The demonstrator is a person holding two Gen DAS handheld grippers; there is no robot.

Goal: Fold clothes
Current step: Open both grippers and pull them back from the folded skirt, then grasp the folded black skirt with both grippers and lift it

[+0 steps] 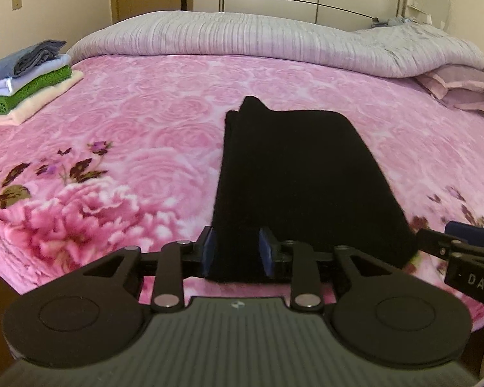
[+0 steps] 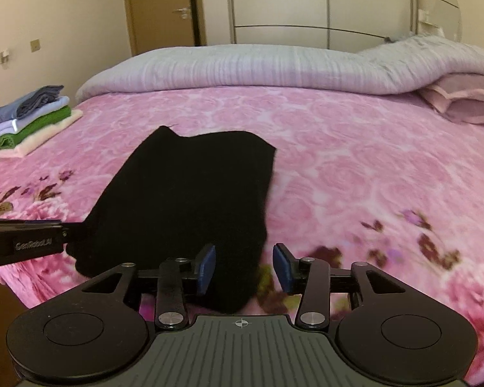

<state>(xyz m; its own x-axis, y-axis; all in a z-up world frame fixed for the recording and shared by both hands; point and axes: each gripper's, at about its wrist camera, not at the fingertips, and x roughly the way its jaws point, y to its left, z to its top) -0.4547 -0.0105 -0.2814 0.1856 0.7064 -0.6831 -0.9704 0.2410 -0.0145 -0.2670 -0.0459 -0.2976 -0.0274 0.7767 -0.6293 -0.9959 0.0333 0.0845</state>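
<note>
The left claw (image 1: 236,251) stands partly spread over the near edge of the folded black garment (image 1: 293,174), pads apart, not pinching. The right claw (image 2: 244,269) gapes wider at the garment's near right corner. The garment lies flat on the pink floral bed (image 1: 129,148).

White letters "DAS" stand on the right gripper (image 1: 468,245) body at the left wrist view's edge; the left gripper (image 2: 32,242) body bears blurred "GenRobot.AI".
</note>
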